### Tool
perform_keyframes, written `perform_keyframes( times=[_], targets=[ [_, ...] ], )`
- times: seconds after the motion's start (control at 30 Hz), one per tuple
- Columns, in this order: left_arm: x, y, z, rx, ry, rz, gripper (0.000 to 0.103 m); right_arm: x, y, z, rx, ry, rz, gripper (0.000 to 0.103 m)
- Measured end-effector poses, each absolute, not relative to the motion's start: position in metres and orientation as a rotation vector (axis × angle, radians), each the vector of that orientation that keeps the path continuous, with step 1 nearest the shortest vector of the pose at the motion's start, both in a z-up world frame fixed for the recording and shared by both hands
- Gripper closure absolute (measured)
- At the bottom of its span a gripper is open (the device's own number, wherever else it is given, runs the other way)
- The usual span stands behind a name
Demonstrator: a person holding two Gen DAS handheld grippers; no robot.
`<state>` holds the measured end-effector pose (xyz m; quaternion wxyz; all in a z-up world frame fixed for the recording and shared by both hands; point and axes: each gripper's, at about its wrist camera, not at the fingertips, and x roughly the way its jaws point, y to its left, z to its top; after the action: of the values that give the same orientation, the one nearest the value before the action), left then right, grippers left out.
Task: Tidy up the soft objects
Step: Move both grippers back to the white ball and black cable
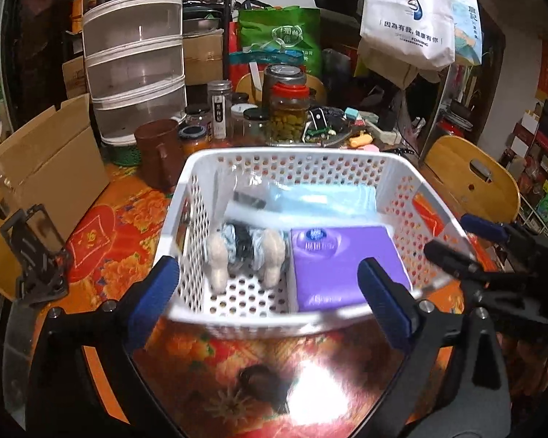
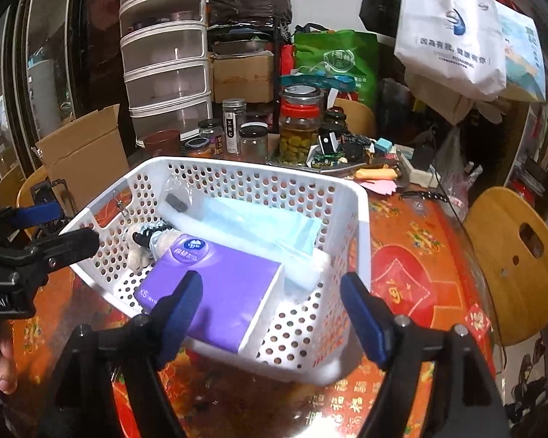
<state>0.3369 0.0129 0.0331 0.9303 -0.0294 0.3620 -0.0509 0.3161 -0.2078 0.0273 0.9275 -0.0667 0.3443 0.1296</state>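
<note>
Right, both tongs stand apart, gripping nothing. Left tongs (image 1: 268, 292) straddle the near-left corner of the white basket (image 1: 347, 158); right tongs (image 2: 272, 314) hover over its near-right corner. Inside the basket: purple tissue pack (image 1: 338, 259) at the near right, rolled socks (image 1: 248, 252) left of it, blue mask pack (image 1: 318, 199) behind both. Looks nearly sorted. Best pull both tongs straight back, clear of the basket rim; snagging the perforated wall would drag the basket across the bench (image 1: 120, 241).

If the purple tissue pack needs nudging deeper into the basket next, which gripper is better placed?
Probably the right gripper: open, its left finger already overlaps the purple tissue pack in the white basket. The left gripper straddles the near rim.
</note>
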Motion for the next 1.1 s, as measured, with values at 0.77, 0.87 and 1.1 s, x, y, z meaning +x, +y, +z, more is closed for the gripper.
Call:
perform_keyframes(
  times=[0.77,0.87,1.1],
  targets=[
    [0.241,0.085,-0.071,-0.104,0.868,-0.035,0.006,0.206,-0.146,-0.050,-0.099,0.773,0.400,0.019],
    [0.243,0.095,-0.075,-0.128,0.874,-0.031,0.006,0.208,-0.123,-0.067,-0.132,0.797,0.428,0.032],
    [0.251,0.104,-0.084,-0.129,0.886,-0.022,0.006,0.219,-0.090,-0.090,-0.168,0.858,0.467,0.046]
  ],
)
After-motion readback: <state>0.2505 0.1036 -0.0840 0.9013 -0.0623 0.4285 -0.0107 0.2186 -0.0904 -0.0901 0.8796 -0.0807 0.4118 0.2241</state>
